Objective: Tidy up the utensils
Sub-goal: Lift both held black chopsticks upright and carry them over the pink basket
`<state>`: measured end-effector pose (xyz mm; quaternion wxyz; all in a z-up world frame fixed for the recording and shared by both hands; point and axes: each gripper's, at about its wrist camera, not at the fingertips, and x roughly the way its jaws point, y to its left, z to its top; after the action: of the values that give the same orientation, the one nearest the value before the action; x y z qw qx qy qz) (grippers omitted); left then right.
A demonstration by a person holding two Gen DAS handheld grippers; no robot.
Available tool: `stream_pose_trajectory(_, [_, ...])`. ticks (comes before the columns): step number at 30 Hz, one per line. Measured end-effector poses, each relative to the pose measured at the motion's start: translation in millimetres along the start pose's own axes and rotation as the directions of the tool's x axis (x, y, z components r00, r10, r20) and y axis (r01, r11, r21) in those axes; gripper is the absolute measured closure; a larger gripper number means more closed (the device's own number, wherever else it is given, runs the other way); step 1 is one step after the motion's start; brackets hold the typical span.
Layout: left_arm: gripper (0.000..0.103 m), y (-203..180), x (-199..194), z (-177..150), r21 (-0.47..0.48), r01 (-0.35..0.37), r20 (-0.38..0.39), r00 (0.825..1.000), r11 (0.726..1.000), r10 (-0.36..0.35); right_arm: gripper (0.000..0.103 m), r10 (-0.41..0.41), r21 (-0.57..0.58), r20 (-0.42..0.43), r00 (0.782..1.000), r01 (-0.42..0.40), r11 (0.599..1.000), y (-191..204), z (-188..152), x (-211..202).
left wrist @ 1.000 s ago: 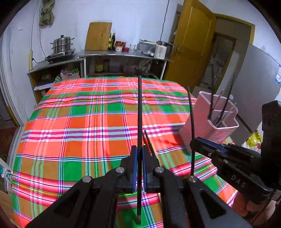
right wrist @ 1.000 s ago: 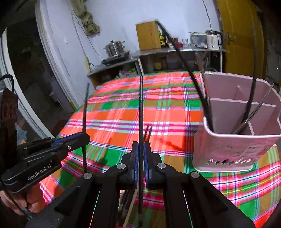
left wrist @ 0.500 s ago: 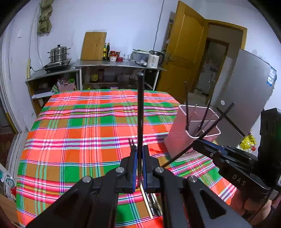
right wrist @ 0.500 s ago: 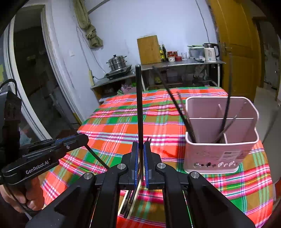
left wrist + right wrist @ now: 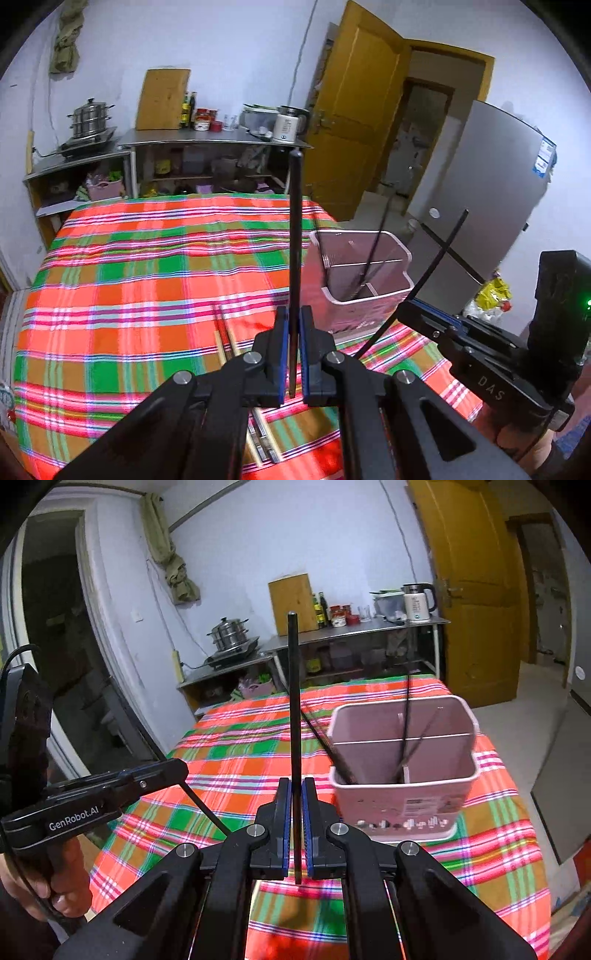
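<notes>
My left gripper [image 5: 293,319] is shut on a black chopstick [image 5: 294,236] that stands upright between its pads. My right gripper [image 5: 294,792] is shut on another black chopstick [image 5: 293,701], also upright. A pink divided utensil holder [image 5: 364,280] stands on the plaid tablecloth, ahead and right of both grippers; it also shows in the right wrist view [image 5: 402,764] with several black chopsticks leaning inside. More chopsticks [image 5: 225,341] lie on the cloth under my left gripper. Each gripper shows in the other's view, the right one [image 5: 480,354] and the left one [image 5: 96,797].
The table has a red, green and orange plaid cloth [image 5: 147,280]. Behind it stand metal shelves with a steamer pot [image 5: 90,116], a cutting board and a kettle [image 5: 288,127]. A yellow door [image 5: 354,110] and a grey fridge [image 5: 480,199] are at the right.
Both grippers have lifted and pulled back from the table, each keeping its chopstick; the pink holder now looks smaller and farther away. Loose chopsticks on the cloth have come into view.
</notes>
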<state>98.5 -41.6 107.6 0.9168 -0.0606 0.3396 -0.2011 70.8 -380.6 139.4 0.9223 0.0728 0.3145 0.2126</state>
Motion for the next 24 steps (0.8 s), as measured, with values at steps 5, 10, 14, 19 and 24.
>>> stream_pose_trajectory(5, [0.097,-25,5,15,0.027,0.050,0.002,0.999,0.998,-0.050,0.097,-0.029,0.030,0.028,0.999,0.028,0.999,-17,6,-14])
stream_pose_trajectory(10, [0.097,-44,6,41,0.052,0.081,0.029,0.996,0.995,-0.082,0.097,-0.054,0.043,0.081,0.995,0.051,0.998,-31,26,-30])
stream_pose_trajectory(14, [0.097,-50,7,63,0.065,0.094,0.057,0.994,0.993,-0.097,0.097,-0.070,0.041,0.127,0.989,0.065,0.997,-35,44,-40])
stream_pose_trajectory(19, [0.097,-58,14,85,0.073,0.101,0.083,0.991,0.992,-0.107,0.097,-0.083,0.043,0.179,0.980,0.076,0.996,-40,66,-46])
stream_pose_trajectory(24, [0.097,-59,26,92,0.089,0.083,0.094,0.991,0.993,-0.092,0.098,-0.090,0.046,0.198,0.976,0.082,0.996,-46,79,-39])
